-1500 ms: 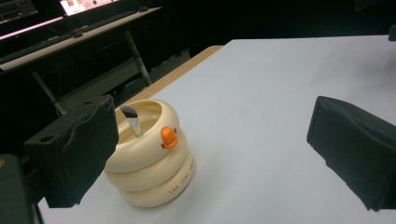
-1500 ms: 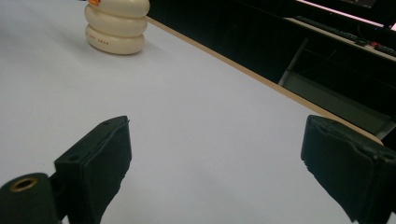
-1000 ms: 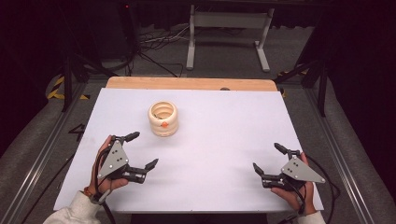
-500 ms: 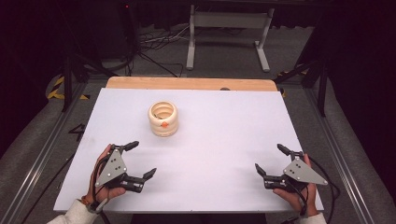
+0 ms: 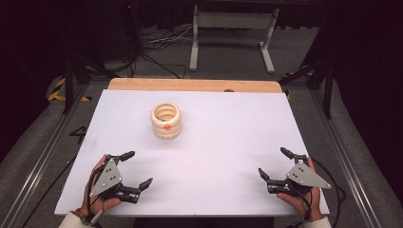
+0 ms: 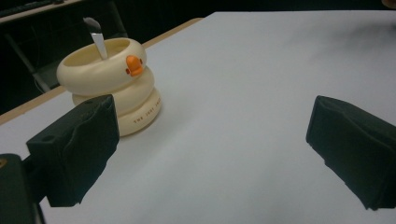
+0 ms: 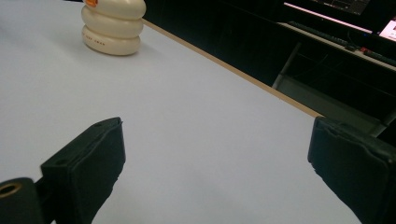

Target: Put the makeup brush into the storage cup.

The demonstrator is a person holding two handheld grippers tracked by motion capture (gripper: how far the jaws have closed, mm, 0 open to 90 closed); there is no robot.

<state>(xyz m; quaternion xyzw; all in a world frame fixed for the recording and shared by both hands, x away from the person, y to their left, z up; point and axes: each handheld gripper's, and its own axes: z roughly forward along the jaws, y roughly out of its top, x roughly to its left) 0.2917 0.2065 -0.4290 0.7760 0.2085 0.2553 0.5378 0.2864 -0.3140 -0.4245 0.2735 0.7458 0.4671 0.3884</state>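
High view: a white table (image 5: 228,142) with a wooden strip along its far edge stands in a dark room, grey floor around it, cables and a metal stand (image 5: 231,28) behind. A cream ringed holder (image 5: 166,121) stands left of centre toward the far side. The left gripper (image 5: 139,169) and right gripper (image 5: 272,164) lie near the close corners, both spread wide and empty, well apart from the holder.

Left gripper view: the holder (image 6: 112,91), with an orange beak and a spoon handle (image 6: 96,37) rising from it, stands beyond the left jaw on bare white surface.

Right gripper view: the holder (image 7: 113,27) sits far off at top left; a dark desk with screens lies beyond the table edge.
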